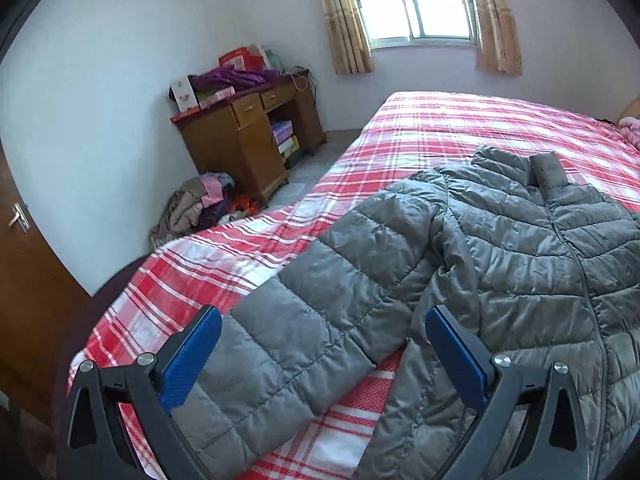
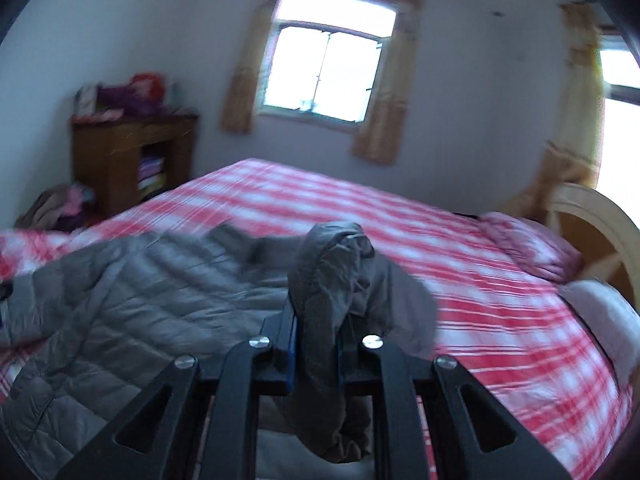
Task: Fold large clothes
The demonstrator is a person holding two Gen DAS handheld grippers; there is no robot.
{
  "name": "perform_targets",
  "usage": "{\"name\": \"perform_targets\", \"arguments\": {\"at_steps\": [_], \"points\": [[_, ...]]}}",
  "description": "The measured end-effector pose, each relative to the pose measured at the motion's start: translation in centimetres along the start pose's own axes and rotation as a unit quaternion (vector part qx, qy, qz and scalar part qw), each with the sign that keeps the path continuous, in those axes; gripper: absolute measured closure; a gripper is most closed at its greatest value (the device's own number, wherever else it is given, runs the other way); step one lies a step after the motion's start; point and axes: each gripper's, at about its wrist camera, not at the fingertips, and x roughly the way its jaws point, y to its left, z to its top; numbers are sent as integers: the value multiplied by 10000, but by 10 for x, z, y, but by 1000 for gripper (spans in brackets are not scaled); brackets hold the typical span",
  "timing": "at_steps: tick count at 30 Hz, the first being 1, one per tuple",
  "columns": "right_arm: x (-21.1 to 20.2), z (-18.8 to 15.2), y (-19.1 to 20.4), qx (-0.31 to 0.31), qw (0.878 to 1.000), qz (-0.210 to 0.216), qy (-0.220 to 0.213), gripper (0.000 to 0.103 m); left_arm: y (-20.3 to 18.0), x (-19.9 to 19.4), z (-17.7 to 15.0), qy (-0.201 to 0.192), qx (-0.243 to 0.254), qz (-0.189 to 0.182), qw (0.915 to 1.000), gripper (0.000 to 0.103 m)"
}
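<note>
- Gripping a bunched fold of the grey puffer jacket [image 2: 320, 288], the right gripper [image 2: 316, 344] has its jaws narrow on the fabric.
- Left gripper [image 1: 324, 344] stands wide, holding nothing, with a jacket sleeve [image 1: 280, 336] lying between its blue pads [image 1: 192, 356].
- Jacket lies spread, front up, on the red-and-white plaid bed cover [image 1: 460, 120].
- Wooden desk [image 1: 248, 136] stands against the far wall, a clothes heap [image 1: 200, 208] beside it on the floor.
- Curtained window [image 1: 416, 0] sits behind the bed.
- Right wrist view is blurred; the headboard [image 2: 592, 220] is cut off.
</note>
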Motion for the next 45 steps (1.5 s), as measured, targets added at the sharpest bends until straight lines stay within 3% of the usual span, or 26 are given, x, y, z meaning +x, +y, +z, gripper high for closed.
{"name": "perform_targets", "arguments": {"at_steps": [2,4,5,6,8,13,16,20,24,26,28,29,35,38,40,43,45], "points": [[24,-15,28,-111,9995,227,183,82,-2,9,1,101,3,4,9999,1],[44,-28,52,-198,9972,549,458,60,-2,13,2,131,70,33,9999,1],[53,-39,62,-199,9944,825,634,41,-1,15,3,131,97,64,9998,1],[53,-46,66,-180,9925,985,698,34,1,15,4,123,116,83,9998,1],[36,-53,74,-242,9905,1205,625,31,2,16,7,126,95,57,9999,1],[-17,-69,47,-268,9917,1247,185,6,-21,9,22,125,88,-367,9992,1],[-17,-73,24,-333,9965,749,159,4,-60,2,29,178,289,-884,9955,1],[2,-92,-21,-72,9982,109,588,4,-127,9,30,499,676,-1508,9850,1],[14,-113,-52,92,9960,-173,877,4,-179,30,22,845,880,-1773,9766,1],[21,-125,-57,13,9945,-283,1009,4,-199,42,17,965,926,-1969,9713,23],[23,-136,-68,10,9929,-335,1137,4,-213,51,15,1172,1027,-2079,9656,90],[28,-143,-71,47,9916,-324,1251,4,-213,54,15,1228,996,-2127,9642,92],[27,-151,-104,592,9855,-385,1541,4,-177,33,24,493,1143,-1576,9796,94],[24,-159,-118,838,9821,-388,1640,4,-156,36,25,226,1311,-1110,9849,94],[27,-163,-119,929,9797,-334,1746,3,-147,45,21,224,1408,-711,9872,93],[29,-164,-118,902,9772,-285,1899,3,-144,63,20,663,1401,-557,9863,90],[29,-159,-119,835,9758,-180,2013,6,-138,63,26,677,1257,-307,9893,89]]}}
